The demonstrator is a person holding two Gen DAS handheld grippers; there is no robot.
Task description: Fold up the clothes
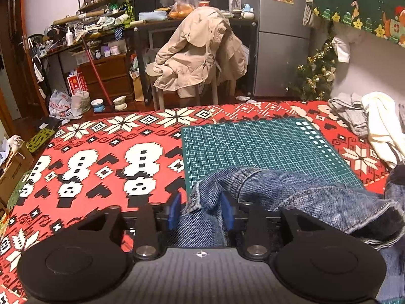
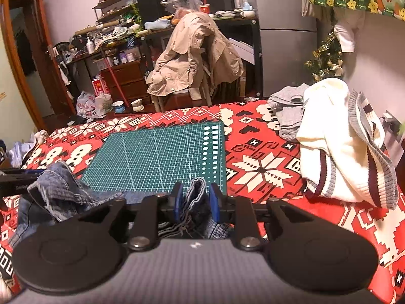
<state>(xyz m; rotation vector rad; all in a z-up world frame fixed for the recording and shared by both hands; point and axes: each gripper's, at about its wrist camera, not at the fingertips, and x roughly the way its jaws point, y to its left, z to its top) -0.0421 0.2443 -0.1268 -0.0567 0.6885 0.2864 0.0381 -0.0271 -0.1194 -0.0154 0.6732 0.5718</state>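
Denim bunches up nearest the lens in both wrist views: the jeans (image 1: 291, 192) lie crumpled at the near edge of the green cutting mat (image 1: 265, 147), draped off toward the bed's red patterned blanket (image 1: 101, 152). Starting at the left, the left gripper (image 1: 201, 209) has a hemmed fold of the fabric standing between its blue pads (image 1: 174, 211), the jaws partly parted; a gap shows on the left pad's side, so the cloth looks loose rather than pinched. Further right, the right gripper (image 2: 195, 202) stands much the same, part open, with a stitched hem rising between its jaws and clear of both pads. No earlier view is at hand, so I judge only that neither claw has a firm grip now. The jeans should handle as heavy, soft cloth with stiff seams: they will sag and drag rather than slide, and thick hems or the waistband give the surest hold, since a single layer may slip free. Ahead of both claws the mat is bare and gives a flat place to fold. Off to the right of the right claw a grey garment (image 2: 288, 111) and a cream sweater (image 2: 336, 141) are heaped on the blanket, near enough to snag a swung trouser leg. Beyond the bed, a chair draped with a beige coat (image 1: 197, 53) stands well apart.
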